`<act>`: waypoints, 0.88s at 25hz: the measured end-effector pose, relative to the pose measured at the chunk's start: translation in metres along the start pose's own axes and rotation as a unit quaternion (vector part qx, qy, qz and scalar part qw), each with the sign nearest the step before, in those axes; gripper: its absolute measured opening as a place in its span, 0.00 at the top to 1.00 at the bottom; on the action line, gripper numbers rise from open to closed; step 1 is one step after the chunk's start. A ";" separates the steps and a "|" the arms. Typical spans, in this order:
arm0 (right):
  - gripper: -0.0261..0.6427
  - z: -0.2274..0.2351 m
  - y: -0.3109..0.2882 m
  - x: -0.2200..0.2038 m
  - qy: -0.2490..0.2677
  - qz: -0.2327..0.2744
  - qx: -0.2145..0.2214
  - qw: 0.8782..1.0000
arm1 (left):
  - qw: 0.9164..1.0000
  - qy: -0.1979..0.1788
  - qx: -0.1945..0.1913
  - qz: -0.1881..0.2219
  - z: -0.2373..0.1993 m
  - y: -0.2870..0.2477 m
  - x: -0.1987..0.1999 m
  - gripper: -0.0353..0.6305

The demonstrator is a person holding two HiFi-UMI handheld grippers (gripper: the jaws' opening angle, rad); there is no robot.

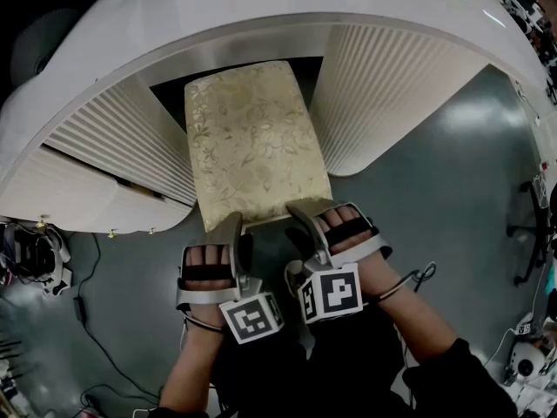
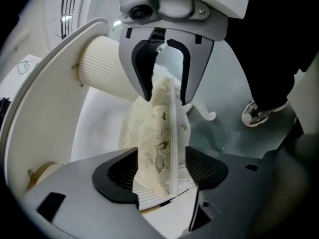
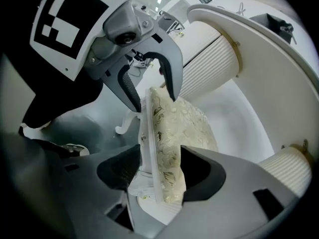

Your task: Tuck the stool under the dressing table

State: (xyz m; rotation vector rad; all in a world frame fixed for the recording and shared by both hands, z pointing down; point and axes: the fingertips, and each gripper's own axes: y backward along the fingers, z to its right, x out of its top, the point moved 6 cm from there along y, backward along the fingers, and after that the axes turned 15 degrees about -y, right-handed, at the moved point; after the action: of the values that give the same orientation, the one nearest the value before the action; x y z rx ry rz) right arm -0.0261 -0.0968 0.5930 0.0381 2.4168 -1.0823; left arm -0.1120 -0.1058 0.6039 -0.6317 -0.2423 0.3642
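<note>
Left claw [image 1: 233, 225] and right claw [image 1: 306, 212] gripping stool [image 1: 252, 133] edge, dressing table [image 1: 261, 7] beyond.

A glossy grey-green floor [image 1: 452, 181] is seen, with a black cable [image 1: 78, 299] trailed across it. Just up and left of the cable, black and white gear [image 1: 33, 255] is heaped. Far to the cable's right, a black stand [image 1: 529, 233] is set at the frame edge. Up and right of the cable, pale light [image 1: 474, 111] is reflected off the floor.

A lab or studio: cables [image 1: 80, 296] and equipment [image 1: 35, 255] on a glossy grey floor [image 1: 452, 172].
</note>
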 end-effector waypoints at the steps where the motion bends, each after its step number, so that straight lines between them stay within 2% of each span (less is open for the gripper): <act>1: 0.63 0.000 -0.003 -0.001 0.007 -0.004 -0.007 1.000 | 1.000 -0.003 -0.001 -0.003 0.001 -0.002 0.000 0.48; 7: 0.60 0.009 -0.018 0.000 0.013 -0.011 -0.042 0.999 | 1.000 -0.008 0.009 -0.024 -0.002 -0.022 -0.002 0.47; 12: 0.59 0.013 -0.028 0.000 0.010 -0.013 -0.032 0.999 | 1.000 0.010 -0.017 -0.020 -0.004 -0.033 -0.003 0.47; 22: 0.57 0.012 -0.029 0.002 0.013 -0.010 -0.027 1.000 | 0.999 0.016 -0.035 -0.020 -0.008 -0.034 -0.006 0.46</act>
State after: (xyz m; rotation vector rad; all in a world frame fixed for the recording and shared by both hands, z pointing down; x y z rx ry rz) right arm -0.0290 -0.1259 0.6053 0.0098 2.4730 -1.0306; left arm -0.1059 -0.1376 0.6173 -0.6997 -0.2374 0.3077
